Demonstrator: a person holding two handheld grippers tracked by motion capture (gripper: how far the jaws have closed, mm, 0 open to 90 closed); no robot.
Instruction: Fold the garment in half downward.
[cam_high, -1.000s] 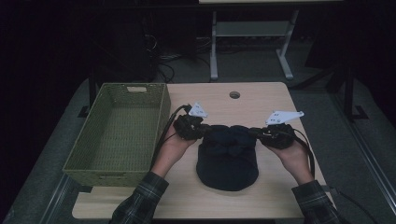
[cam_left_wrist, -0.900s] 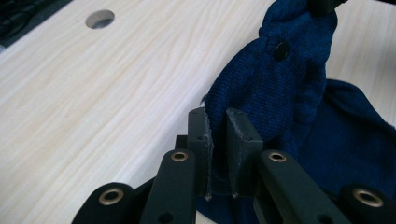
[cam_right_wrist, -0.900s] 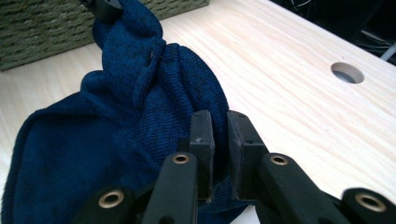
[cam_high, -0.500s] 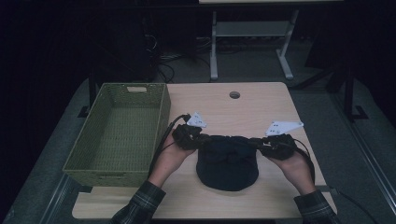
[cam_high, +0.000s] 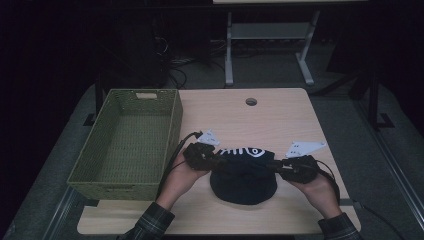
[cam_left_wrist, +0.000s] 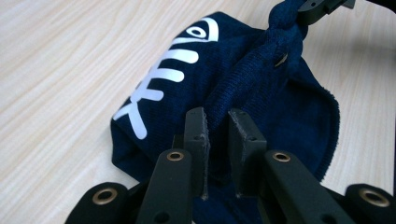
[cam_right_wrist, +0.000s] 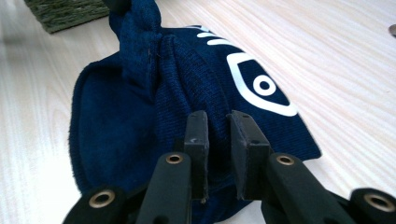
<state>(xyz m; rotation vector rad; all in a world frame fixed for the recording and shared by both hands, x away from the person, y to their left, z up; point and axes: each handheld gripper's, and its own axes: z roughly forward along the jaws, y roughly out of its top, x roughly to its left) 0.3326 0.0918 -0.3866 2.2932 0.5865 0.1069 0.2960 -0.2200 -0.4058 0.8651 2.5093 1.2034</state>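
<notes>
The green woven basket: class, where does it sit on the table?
In the high view the green woven basket sits on the table's left side, just left of the left gripper and the navy hat.

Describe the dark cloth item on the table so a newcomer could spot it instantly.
On the pale wooden table, right of the green woven basket, lies a navy knitted cloth between the two hand-held grippers. Its white fish-skeleton print marks it out.

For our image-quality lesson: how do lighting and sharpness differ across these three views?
High view: dim, dark surroundings, the navy cloth nearly black. Left gripper view: bright, cloth weave crisp, nearest black parts soft. Right gripper view: bright, far table blurred.
</notes>
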